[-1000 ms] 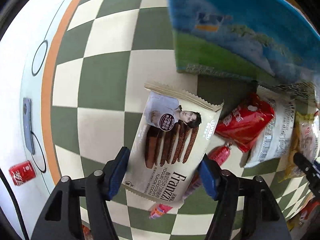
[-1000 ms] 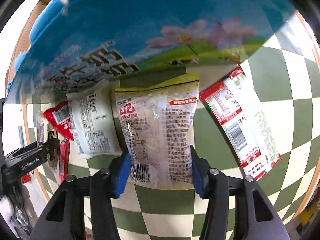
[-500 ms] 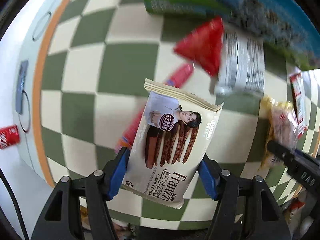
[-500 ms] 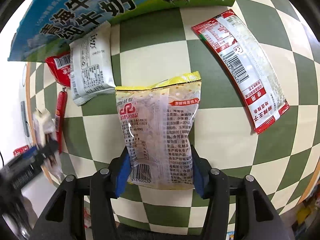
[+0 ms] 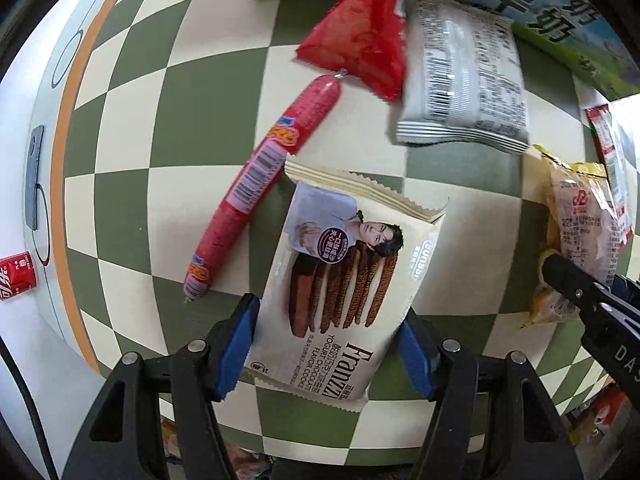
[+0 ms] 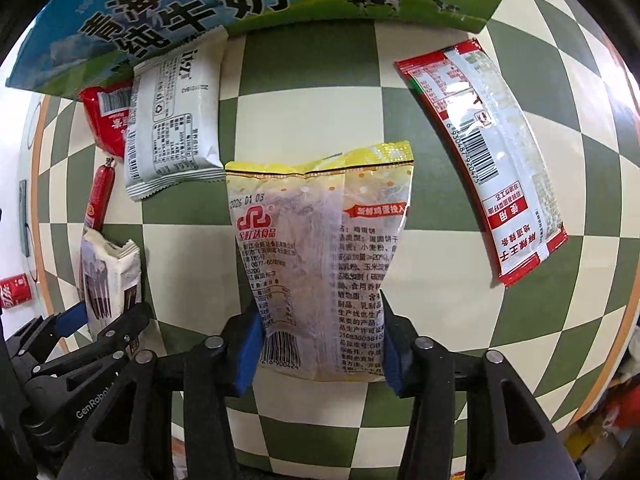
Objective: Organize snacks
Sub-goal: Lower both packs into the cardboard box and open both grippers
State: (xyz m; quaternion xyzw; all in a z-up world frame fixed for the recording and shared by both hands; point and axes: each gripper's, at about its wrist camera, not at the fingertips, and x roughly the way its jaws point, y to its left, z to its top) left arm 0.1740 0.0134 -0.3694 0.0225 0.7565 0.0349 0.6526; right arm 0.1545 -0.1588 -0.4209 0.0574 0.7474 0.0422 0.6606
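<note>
Holding snacks: both grippers, over the green and cream checkered table [image 6: 312, 92].
Milk box [image 6: 192, 4]: blue and green, at the far side of the table.
Long red and white packet [image 6: 484, 156]: flat on the table, off to the right.
Yellow snack bag [image 6: 320, 264]: pinched by the right gripper [image 6: 320, 354] between its blue pads.
Cookie pack [image 5: 344, 292]: pinched by the left gripper [image 5: 328, 354], just beside the sausage.
White packet [image 5: 460, 84]: near the box, touching the red bag [image 5: 360, 36].
Pink sausage [image 5: 260, 184]: lying slanted on the table.

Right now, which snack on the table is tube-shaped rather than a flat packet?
The pink-red sausage stick, lying diagonally left of the Franzzi cookie pack held by the left gripper. Every other snack is a flat sealed pouch.
</note>
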